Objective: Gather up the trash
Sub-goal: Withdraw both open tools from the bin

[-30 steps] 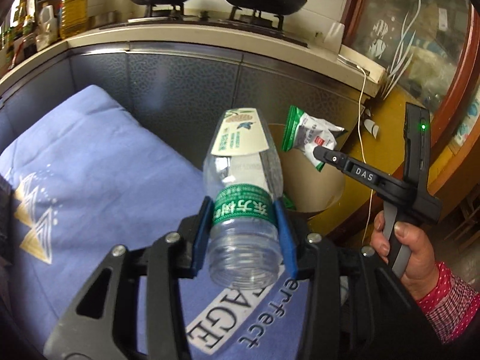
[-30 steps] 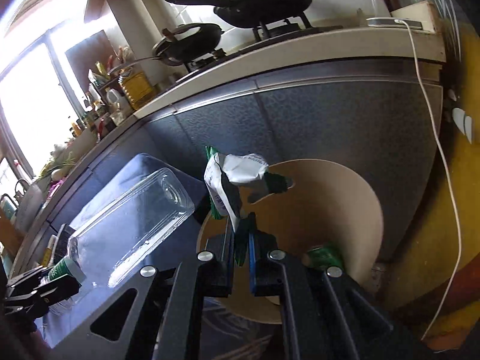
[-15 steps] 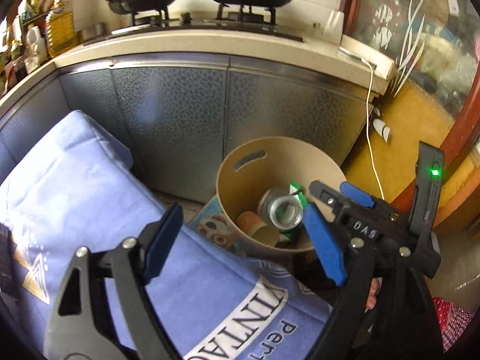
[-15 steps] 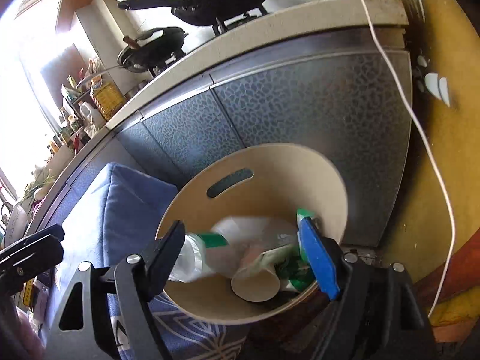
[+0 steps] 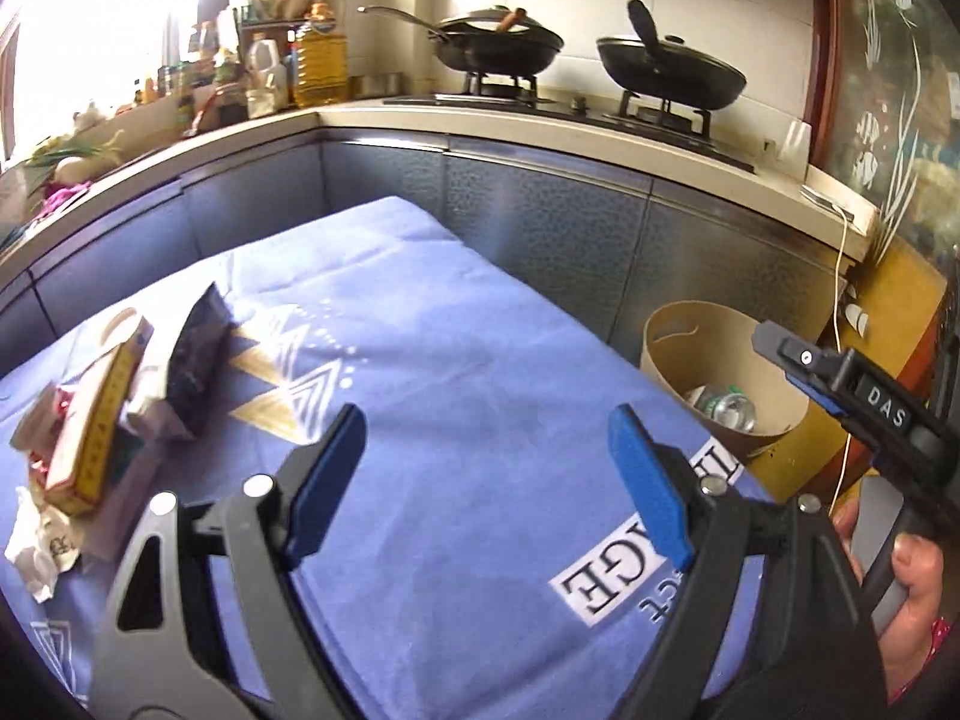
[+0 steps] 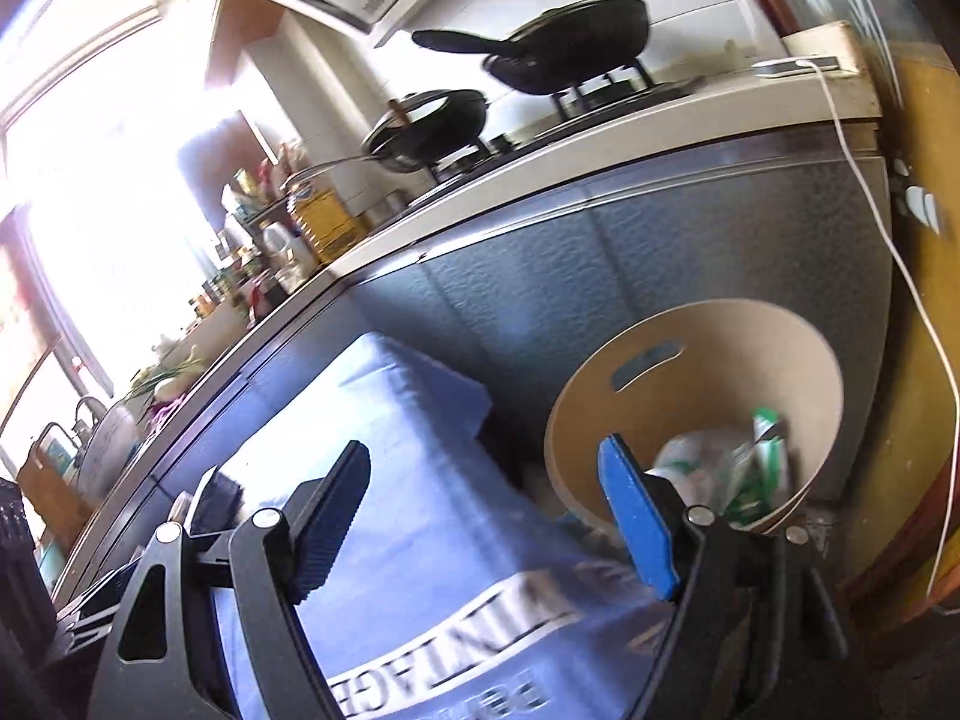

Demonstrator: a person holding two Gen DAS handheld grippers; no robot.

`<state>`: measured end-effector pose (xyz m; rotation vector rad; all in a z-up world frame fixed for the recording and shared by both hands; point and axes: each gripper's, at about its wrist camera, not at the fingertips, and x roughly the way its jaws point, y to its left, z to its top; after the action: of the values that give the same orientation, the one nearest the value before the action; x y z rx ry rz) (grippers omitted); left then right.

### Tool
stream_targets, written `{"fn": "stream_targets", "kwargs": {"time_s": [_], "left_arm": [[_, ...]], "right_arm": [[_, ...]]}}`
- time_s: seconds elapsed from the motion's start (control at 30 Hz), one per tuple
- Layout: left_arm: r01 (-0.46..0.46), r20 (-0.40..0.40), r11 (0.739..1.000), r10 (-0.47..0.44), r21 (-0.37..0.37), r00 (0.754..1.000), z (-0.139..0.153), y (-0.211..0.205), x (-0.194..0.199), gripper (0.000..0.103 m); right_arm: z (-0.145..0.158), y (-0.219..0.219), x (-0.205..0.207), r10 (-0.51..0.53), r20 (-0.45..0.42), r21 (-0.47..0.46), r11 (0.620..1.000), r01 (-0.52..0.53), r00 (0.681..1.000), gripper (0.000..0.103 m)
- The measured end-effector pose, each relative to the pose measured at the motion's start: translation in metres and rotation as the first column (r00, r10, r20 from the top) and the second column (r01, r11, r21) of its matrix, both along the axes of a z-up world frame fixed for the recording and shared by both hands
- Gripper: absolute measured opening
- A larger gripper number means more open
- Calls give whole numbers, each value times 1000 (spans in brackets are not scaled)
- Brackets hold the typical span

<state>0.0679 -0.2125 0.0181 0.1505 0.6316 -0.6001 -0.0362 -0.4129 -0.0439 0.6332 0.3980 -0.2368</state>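
Observation:
My left gripper (image 5: 486,450) is open and empty above a blue cloth (image 5: 456,372). At the cloth's left end lies a heap of trash: a dark snack bag (image 5: 195,360), a yellow-edged box (image 5: 99,414) and crumpled white paper (image 5: 39,546). A tan round bin (image 5: 663,342) stands on the floor to the right, with a can (image 5: 729,408) inside. The right gripper (image 5: 804,372) shows at the right edge, held by a hand (image 5: 915,588). In the right wrist view the right gripper (image 6: 483,480) is open and empty, left of the bin (image 6: 600,414), which holds a green and white wrapper (image 6: 720,468).
Grey cabinet fronts (image 5: 540,222) stand behind the cloth, under a counter with two black pans (image 5: 498,48) on a stove and bottles (image 5: 318,60) near a bright window. A white cable (image 5: 837,276) hangs down the yellow wall beside the bin.
The left gripper let go of the clear bottle and the right let go of the green wrapper over the bin. Both opened wide, then swung left toward the cloth.

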Motion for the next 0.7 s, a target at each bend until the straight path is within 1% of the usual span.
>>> {"fn": "stream_targets", "kwargs": {"time_s": [0.13,0.17,0.33,0.4,0.53,0.7], "left_arm": [[-56,20,998,56,-9,998,4,35,0,79],[-67,23,998,67,-13,997,4,42,0,79],[-110,23,993,111,-30,994,5,66,-2,79],[-121,20,992,122,-40,992,6,72,-2,79],[-124,19,991,125,-56,992,9,76,-4,79],[-89,27,995,90,-41,996,11,59,-14,79]], "right_arm": [[11,37,6,76,-26,-40,996,-77,997,77],[15,46,15,85,-30,-47,995,-87,996,77],[25,68,20,117,-33,-61,991,-119,993,77],[31,71,17,108,-23,-69,992,-110,994,77],[37,60,8,67,-9,-70,995,-68,998,77],[35,46,-10,24,-12,-51,998,-25,1000,77]]}}
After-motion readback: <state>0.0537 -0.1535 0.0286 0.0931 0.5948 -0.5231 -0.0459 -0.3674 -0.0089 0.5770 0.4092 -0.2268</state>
